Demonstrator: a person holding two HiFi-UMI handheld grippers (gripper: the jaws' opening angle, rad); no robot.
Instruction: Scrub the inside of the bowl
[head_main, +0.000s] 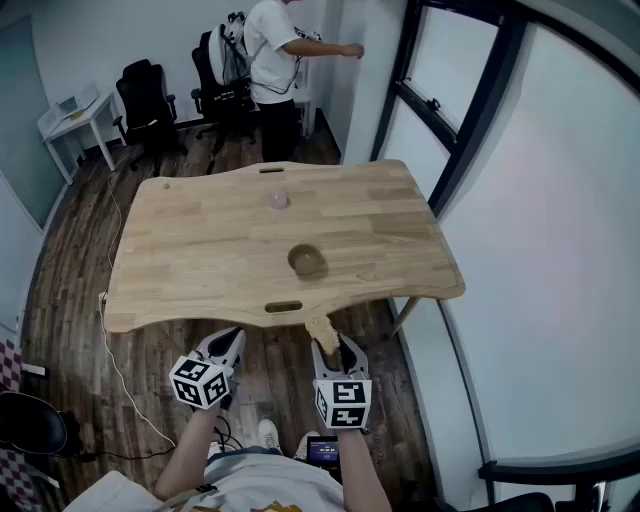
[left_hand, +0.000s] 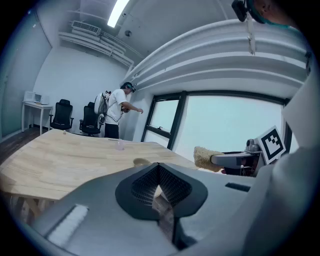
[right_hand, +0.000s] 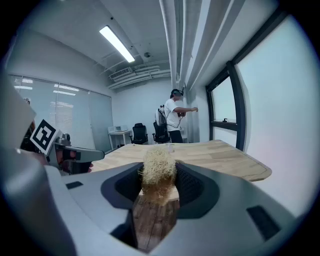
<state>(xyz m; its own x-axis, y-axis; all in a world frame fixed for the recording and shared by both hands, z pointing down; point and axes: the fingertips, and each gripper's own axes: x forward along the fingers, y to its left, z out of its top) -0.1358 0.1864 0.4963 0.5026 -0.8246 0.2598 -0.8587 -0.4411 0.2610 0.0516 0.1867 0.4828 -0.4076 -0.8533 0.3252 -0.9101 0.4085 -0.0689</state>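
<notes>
My left gripper (left_hand: 160, 172) and right gripper (right_hand: 159, 182) are grey, with black, finely gridded pads (left_hand: 142, 185). The marker cube (head_main: 200, 383) on each is white with black squares. The scrubber (right_hand: 158, 170) is straw-yellow. The table (head_main: 200, 250) is pale wood with plank lines. The bowl (head_main: 307, 261) is tan-brown. The floor (head_main: 70, 260) is dark brown boards.

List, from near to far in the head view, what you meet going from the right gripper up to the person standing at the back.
right gripper → scrubber held in its fingers → bowl → pink cup → person
</notes>
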